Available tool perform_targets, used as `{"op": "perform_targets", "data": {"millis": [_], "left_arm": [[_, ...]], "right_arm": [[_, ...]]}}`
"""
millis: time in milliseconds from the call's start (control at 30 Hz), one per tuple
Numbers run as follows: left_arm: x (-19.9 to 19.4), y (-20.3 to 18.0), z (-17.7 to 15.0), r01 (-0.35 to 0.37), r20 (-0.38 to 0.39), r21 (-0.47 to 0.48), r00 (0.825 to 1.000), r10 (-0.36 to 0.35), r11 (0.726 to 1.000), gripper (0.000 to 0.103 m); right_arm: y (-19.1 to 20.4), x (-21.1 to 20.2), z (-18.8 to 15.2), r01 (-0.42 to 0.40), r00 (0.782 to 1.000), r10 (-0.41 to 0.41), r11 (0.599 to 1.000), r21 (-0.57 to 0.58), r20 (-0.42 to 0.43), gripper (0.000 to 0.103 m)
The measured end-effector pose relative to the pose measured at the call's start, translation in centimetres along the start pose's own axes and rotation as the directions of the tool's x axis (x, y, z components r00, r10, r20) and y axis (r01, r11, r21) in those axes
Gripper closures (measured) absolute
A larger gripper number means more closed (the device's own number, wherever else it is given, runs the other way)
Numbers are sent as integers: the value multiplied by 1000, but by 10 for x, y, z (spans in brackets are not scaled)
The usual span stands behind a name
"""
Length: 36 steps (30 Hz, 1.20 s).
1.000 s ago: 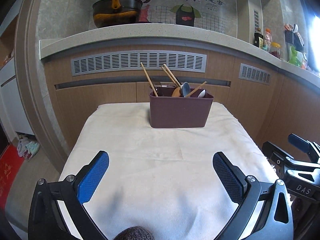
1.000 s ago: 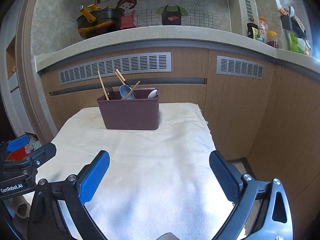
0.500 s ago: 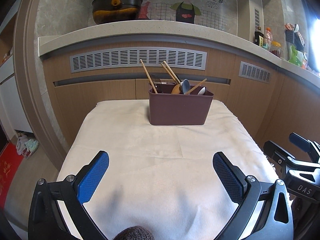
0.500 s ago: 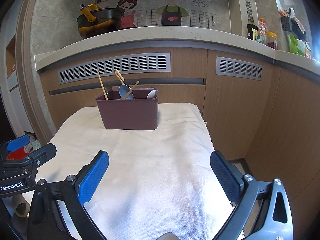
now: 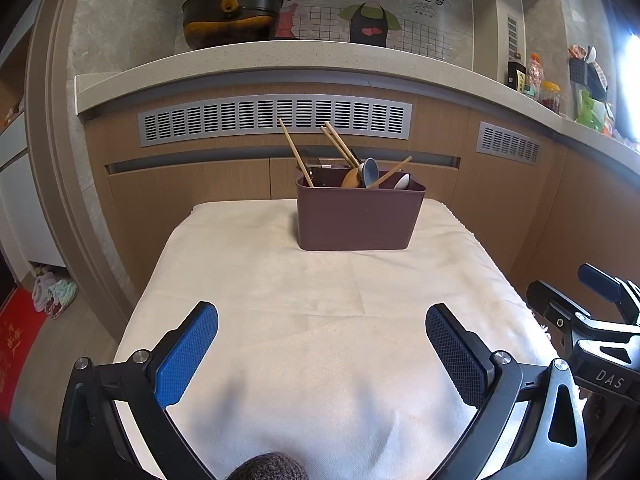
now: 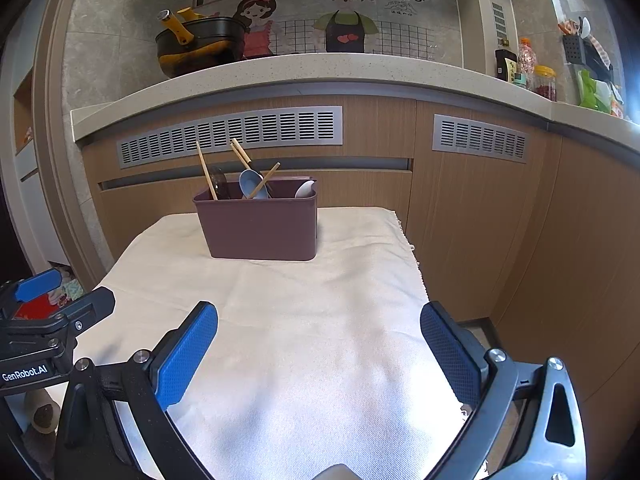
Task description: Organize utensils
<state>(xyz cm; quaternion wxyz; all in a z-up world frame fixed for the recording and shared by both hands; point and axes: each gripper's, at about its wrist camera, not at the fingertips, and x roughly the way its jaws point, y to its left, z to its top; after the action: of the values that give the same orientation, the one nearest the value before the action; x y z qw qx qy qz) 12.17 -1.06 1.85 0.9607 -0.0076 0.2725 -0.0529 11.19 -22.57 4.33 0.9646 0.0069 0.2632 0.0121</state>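
We hold both tools low over the near end of the tabletop [image 5: 320, 340], which is draped in a cream woven cloth. The left gripper [image 5: 322, 332] has its blue-padded fingers spread wide with nothing between them, and the right gripper [image 6: 319, 330] is likewise spread and empty.

The task's things sit well ahead of us at the far end of the cloth: a dark maroon rectangular plastic caddy [image 5: 360, 216] with thin wooden chopsticks [image 5: 296, 156] leaning out of it at different angles, a pale blue spoon [image 5: 370, 172], a white spoon [image 5: 403, 181] at its right end and a brownish wooden spoon [image 5: 351, 179] beside the blue one. We cannot tell how the caddy is divided inside.

We judge the chopsticks light, stiff and thin, so they may roll or twist between the pads; we would pinch each one on the bare upper shaft, above the rim. The spoons look smooth and possibly ceramic, so slippery and breakable; the handles are hidden, so the bowls are the only hold in sight. The caddy looks light and could slide on the cloth or tip if a utensil snags.

Nothing lies on the cloth between us and the caddy. The crossed chopsticks crowd the spoons, and the wooden cabinet front [image 6: 460, 220] stands close behind.
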Motion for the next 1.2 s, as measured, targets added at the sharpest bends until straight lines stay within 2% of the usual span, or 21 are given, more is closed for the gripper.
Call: {"op": "perform_targets", "data": {"millis": [1200], "left_arm": [[1, -1, -1, 6, -2, 23, 1000, -6, 1000, 0]], "right_arm": [[-3, -1, -1, 1, 1000, -1, 1000, 7, 1, 2]]}}
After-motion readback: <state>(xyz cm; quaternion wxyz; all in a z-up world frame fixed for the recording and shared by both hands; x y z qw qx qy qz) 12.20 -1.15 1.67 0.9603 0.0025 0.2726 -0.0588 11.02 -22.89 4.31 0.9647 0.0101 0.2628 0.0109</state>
